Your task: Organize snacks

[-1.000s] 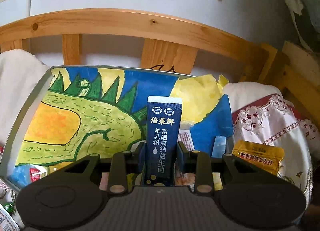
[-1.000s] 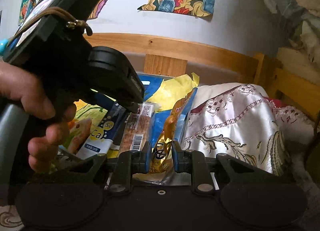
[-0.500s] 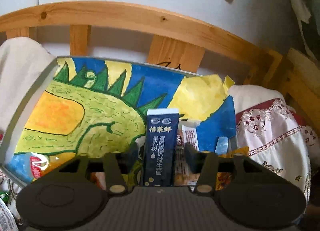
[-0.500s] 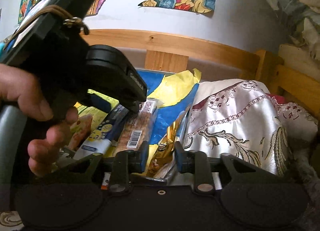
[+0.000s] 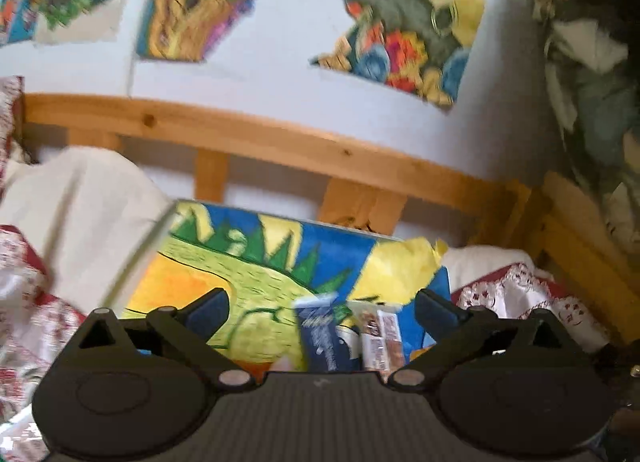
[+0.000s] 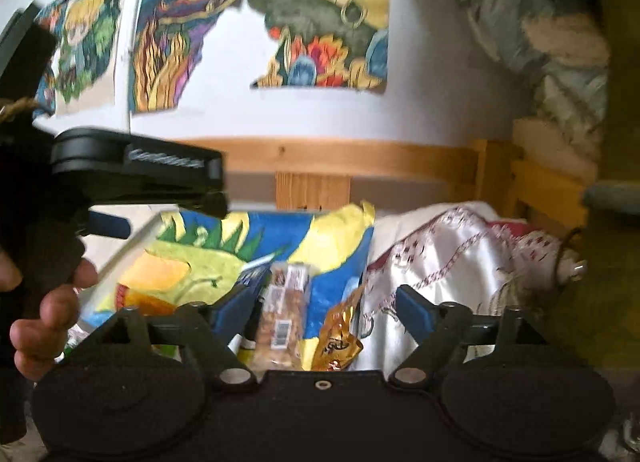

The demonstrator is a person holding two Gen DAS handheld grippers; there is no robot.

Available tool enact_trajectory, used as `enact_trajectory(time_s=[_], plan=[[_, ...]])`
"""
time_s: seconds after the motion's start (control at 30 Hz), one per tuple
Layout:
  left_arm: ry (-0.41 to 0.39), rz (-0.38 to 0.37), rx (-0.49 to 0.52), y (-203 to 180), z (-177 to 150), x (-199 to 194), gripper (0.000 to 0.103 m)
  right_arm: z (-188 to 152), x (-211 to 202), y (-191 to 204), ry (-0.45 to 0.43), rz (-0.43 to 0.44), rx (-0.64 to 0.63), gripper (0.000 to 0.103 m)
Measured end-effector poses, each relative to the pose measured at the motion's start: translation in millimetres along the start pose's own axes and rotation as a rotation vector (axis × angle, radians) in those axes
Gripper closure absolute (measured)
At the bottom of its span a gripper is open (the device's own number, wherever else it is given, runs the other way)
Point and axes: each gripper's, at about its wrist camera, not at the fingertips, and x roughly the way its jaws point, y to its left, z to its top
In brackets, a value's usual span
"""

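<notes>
My left gripper (image 5: pixel 323 309) hangs above the painted tray (image 5: pixel 248 274), its jaws opening wide and touching nothing. Below them a dark blue packet (image 5: pixel 325 338) leans in the tray beside a brown snack bar (image 5: pixel 380 336). My right gripper (image 6: pixel 324 304) is also opening, its pads clear of everything. Under it a gold packet (image 6: pixel 338 336) rests against the tray's right side, next to the snack bar (image 6: pixel 285 310). The blue packet (image 6: pixel 252 270) is mostly hidden behind my right gripper's left finger.
A wooden bed rail (image 5: pixel 280 137) runs behind the tray, below a wall with paintings (image 6: pixel 320 21). White and red embroidered cloth (image 6: pixel 448 262) lies to the right. A person's hand (image 6: pixel 44 322) holds the left tool's black housing (image 6: pixel 136 165) at the left.
Both grippers have let go and opened wide, then pulled up and back. The blue packet stays in the tray, and the gold packet has dropped against the tray's right side.
</notes>
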Motion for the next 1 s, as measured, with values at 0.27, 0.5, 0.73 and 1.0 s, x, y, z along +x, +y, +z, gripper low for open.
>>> enact_trajectory(time_s=[0.27,0.5,0.73,1.0], plan=[[-0.086,0.047,0.029,35,-5,-75,0.001,20,-60,22,-0.108,0.025,0.013,0.004],[-0.151,0.103,0.08,64,-20,-138,0.001,13,-115,40,-0.154,0.038,0.077,0.001],[-0.149,0.126,0.109,94,-43,-185,0.001,-1,-157,63,-0.175,0.043,0.109,0.001],[-0.112,0.135,0.168,123,-74,-217,0.001,-28,-181,96,-0.137,0.063,0.116,0.001]])
